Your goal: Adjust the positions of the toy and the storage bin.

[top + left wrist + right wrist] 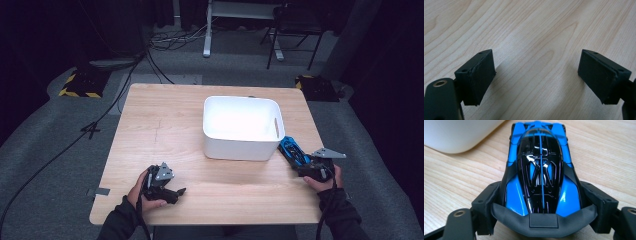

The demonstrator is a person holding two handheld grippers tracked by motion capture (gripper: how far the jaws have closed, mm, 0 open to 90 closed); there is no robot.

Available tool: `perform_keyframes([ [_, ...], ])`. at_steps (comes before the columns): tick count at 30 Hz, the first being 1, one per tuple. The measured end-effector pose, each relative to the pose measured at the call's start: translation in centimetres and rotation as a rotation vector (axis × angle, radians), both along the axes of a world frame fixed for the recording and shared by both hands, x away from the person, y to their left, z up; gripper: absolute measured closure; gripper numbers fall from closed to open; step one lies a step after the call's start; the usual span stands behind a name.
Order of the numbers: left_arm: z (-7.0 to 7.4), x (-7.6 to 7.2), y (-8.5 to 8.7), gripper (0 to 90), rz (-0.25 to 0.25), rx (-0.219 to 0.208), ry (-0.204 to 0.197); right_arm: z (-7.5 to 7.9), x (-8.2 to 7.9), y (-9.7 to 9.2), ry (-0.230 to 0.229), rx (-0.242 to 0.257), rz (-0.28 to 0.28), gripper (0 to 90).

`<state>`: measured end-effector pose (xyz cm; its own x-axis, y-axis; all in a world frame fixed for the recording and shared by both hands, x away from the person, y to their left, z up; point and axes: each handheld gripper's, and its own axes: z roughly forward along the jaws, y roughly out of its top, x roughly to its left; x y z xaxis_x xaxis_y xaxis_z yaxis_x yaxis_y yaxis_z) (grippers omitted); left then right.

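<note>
A blue and black toy race car lies on the wooden table, just off the near right corner of a white bin. My right gripper is shut on the car from behind. In the right gripper view both black pads press on the flanks of the car, its rear wing nearest the camera and its nose toward the bin. My left gripper rests near the table's front left, pointing right. In the left gripper view its jaws stand wide open over bare wood with nothing between them.
The white bin looks empty inside and has a handle slot in its right wall. Beyond the table are grey floor, black cables, a desk leg and a black chair. Bare wood spreads left of the bin and between my two hands.
</note>
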<state>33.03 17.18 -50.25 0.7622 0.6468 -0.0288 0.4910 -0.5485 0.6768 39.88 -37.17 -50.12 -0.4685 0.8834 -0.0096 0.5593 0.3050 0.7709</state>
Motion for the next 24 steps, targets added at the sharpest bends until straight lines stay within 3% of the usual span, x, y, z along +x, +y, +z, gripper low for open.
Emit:
perform_keyframes([
  [9, 0.0, 0.0, 0.0, 14.7, 0.0, 0.0, 0.0, 0.5, -0.5, -0.3, -0.076, 0.041, 0.006, 24.5],
  [13, 0.0, 0.0, 0.0, 14.7, 0.001, 0.0, 0.0, 0.8, -0.5, -0.6, -0.108, 0.067, 0.041, 24.5],
  [24, 0.0, 0.0, 0.0, 14.7, 0.0, 0.0, 0.0, 2.3, -0.8, -0.8, -0.138, 0.074, 0.002, 24.5],
])
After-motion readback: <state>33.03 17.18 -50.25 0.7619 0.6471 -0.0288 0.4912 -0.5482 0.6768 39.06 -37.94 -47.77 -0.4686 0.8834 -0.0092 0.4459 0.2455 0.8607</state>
